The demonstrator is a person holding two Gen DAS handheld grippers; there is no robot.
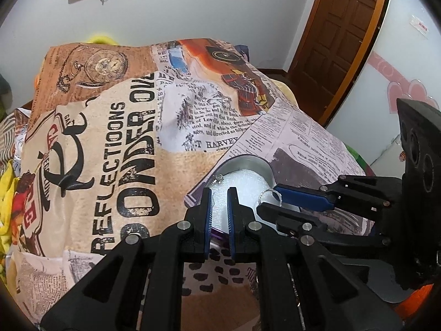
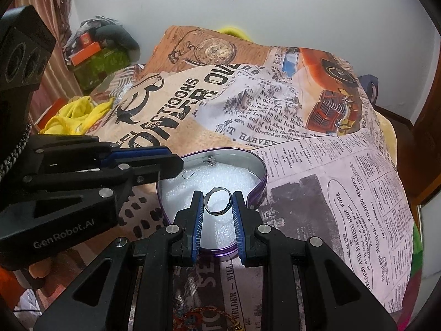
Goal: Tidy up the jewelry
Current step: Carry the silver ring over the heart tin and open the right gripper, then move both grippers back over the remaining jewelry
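A heart-shaped purple tin (image 2: pixel 260 183) lined with white foam lies on the printed bedspread; it also shows in the left wrist view (image 1: pixel 264 167). My right gripper (image 2: pixel 217 200) is shut on a silver ring (image 2: pixel 217 201) and holds it just above the foam; the ring also shows in the left wrist view (image 1: pixel 270 197). My left gripper (image 1: pixel 219 193) hovers over the tin's near left rim with its jaws a little apart and nothing between them. A small silver earring (image 2: pixel 210 162) and a thin hook (image 2: pixel 187 176) lie on the foam at the back.
The bedspread (image 2: pixel 317 187) with newspaper print covers a lumpy bed. A braided bracelet (image 2: pixel 209 317) lies near the bottom edge. Yellow cloth (image 2: pixel 71 115) and boxes (image 2: pixel 88 47) sit at the left. A brown door (image 1: pixel 344 27) stands at the right.
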